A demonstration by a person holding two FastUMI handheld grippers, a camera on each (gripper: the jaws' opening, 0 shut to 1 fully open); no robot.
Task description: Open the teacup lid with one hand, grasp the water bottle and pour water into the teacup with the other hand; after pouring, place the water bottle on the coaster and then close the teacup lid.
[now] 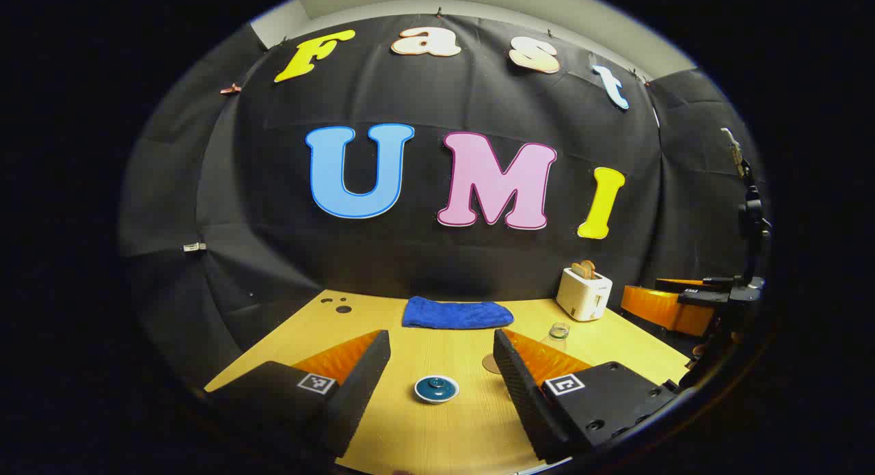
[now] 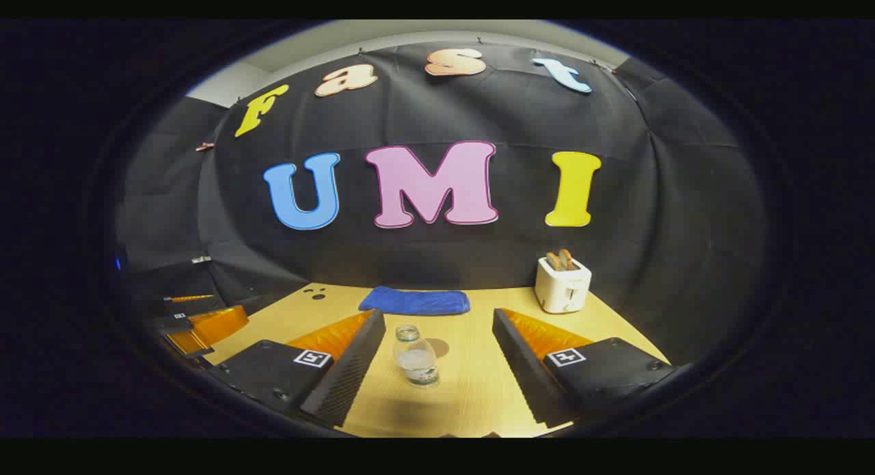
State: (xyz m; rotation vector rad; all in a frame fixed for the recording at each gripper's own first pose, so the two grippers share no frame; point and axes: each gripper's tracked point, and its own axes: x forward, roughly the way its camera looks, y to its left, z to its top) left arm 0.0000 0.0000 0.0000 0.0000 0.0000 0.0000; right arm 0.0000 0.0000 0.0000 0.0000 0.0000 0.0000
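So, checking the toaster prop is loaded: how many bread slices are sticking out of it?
2, side by side in the slots of the white toaster at the table's far right, near the booth wall: bread slices. Any more inside would be hidden.

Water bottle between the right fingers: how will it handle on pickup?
The water bottle looks like thin clear plastic, so it probably dents under a squeeze. It seems uncapped and partly filled, so tilting may spill. Upright and narrow, it could tip if nudged.

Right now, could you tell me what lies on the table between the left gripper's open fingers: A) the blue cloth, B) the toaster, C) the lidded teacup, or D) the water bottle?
C: in the left gripper view the teacup, lid still on, sits on the table between the left gripper's open fingers, untouched.
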